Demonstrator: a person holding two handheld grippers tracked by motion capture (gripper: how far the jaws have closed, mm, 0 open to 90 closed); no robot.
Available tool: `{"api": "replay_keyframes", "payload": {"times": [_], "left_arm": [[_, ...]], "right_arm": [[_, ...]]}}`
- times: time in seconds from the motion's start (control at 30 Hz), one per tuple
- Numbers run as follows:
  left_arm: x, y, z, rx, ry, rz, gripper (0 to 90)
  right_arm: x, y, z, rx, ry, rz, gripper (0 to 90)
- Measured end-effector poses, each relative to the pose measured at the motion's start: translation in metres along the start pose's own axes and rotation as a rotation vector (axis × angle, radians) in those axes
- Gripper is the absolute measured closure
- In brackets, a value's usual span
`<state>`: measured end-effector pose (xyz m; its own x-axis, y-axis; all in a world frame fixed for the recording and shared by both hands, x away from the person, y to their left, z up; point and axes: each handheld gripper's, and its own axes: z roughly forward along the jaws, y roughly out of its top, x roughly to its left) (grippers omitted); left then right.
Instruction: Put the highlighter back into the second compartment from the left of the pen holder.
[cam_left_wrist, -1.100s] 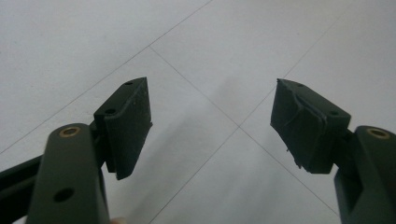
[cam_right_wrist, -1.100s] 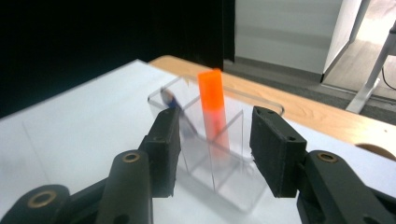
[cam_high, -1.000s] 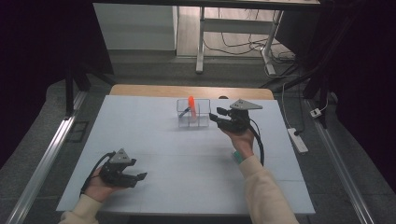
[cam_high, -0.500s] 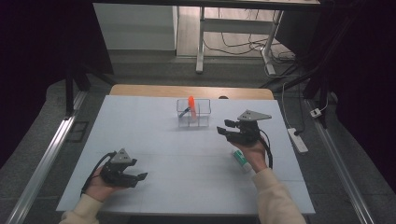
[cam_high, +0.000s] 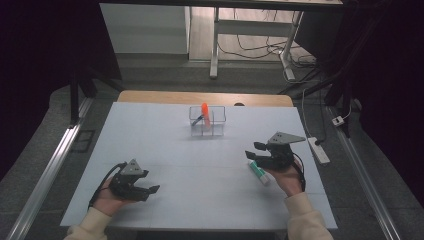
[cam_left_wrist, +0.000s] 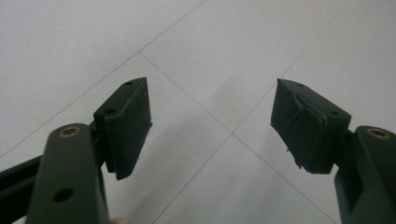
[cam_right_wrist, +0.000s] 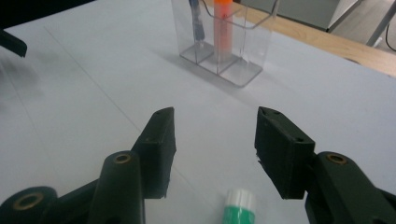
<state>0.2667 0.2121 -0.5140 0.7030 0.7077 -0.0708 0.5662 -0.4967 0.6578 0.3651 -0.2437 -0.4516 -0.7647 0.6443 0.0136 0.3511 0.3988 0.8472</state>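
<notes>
The worktop (cam_high: 200, 180) is the biggest thing here, a pale sheet with thin seam lines crossing it and a strip of bare wood along the far edge. No writing or brand on anything that I can make out, too small or blurry either way.

Next down: one clear plastic organizer (cam_high: 207, 121) standing near the far middle of the worktop, split into compartments. From the right gripper view it holds two things, one orange marker (cam_right_wrist: 223, 28) standing upright in the middle section and one dark pen (cam_right_wrist: 196, 18) in the section just left of it. From the high view the pen leans a bit to the left.

Two grippers, one per hand. The left gripper (cam_high: 150, 190) sits low at the near left, well away from everything else, jaws spread wide with just bare worktop between them in its own view. The right gripper (cam_high: 255, 151) is at the near right, jaws also wide apart and holding nothing.

Smallest: one glue stick (cam_high: 259, 172) with a green body and a white cap, lying flat on the worktop right under the right gripper. In the high view its long axis runs diagonally, from far-left to near-right. In the right gripper view its white cap pokes up from the bottom edge between the jaws, pointing roughly toward the organizer.
</notes>
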Motion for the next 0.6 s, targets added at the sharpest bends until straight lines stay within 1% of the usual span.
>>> {"api": "replay_keyframes", "payload": {"times": [0.17,0.3,0.4,0.53,0.6], "left_arm": [[0.000,-0.001,-0.002,-0.007,0.004,-0.001,28.4],[0.000,-0.001,-0.003,-0.006,0.005,0.002,28.4],[0.000,-0.001,-0.002,-0.005,0.004,0.001,28.4],[0.000,-0.001,-0.003,-0.006,0.006,-0.002,28.4],[0.001,-0.001,-0.003,-0.006,0.007,-0.003,28.4]], "right_arm": [[-0.003,-0.007,-0.010,0.040,-0.022,-0.001,46.0],[-0.006,-0.010,-0.015,0.065,-0.038,0.016,45.6],[-0.009,-0.013,-0.018,0.098,-0.045,0.028,44.3],[-0.010,-0.017,-0.021,0.127,-0.044,0.042,43.7],[-0.011,-0.020,-0.023,0.147,-0.046,0.041,43.5]]}}
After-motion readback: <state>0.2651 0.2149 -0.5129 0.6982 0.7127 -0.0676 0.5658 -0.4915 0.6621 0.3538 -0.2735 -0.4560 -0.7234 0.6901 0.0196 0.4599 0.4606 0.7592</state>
